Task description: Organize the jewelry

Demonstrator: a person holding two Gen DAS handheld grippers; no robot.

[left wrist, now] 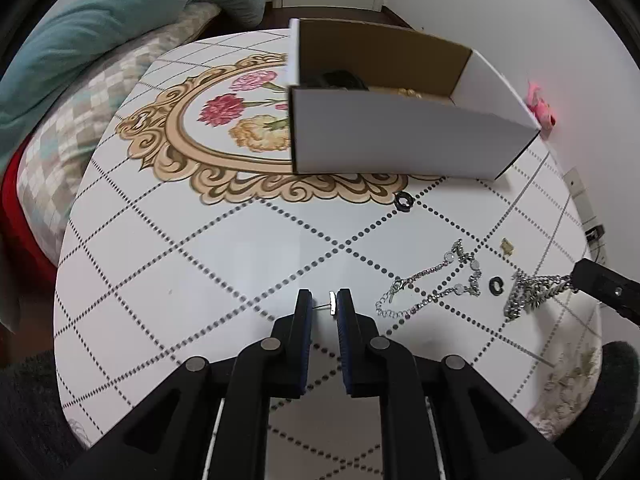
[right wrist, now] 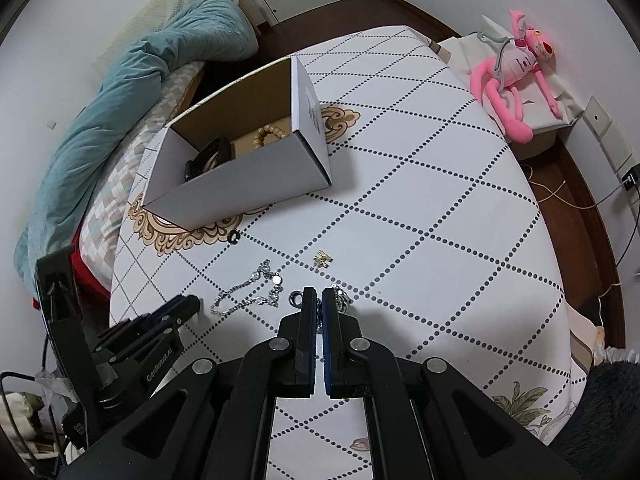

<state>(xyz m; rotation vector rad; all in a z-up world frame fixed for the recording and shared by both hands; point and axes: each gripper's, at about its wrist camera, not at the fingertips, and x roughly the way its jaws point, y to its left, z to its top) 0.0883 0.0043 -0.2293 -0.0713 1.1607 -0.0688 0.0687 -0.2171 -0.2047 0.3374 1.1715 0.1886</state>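
1. The left gripper hovers low over the white table with its dotted diamond pattern, its jaws narrowed to a small gap. A tiny silver stud earring sits across that gap, its flat head against the right pad and its thin post reaching toward the left one; it looks pinched between them.
2. The right gripper is nearly closed, and a chunky silver chain is caught between its fingers, the rest of the links bunched on the table just in front.
3. A small black ring lies just left of that bunch, touching neither gripper.
4. Between the two grippers a thin silver chain bracelet with round discs is spread loosely on the cloth.
5. A little gold clasp-like piece sits farther out, apart from the chains.
6. A second black ring lies close to the near wall of the open white cardboard box.
7. Inside the box are a black band and a string of tan beads.
8. A pink plush toy lies beyond the table's far right edge.
9. A teal duvet is heaped on the bed to the left.
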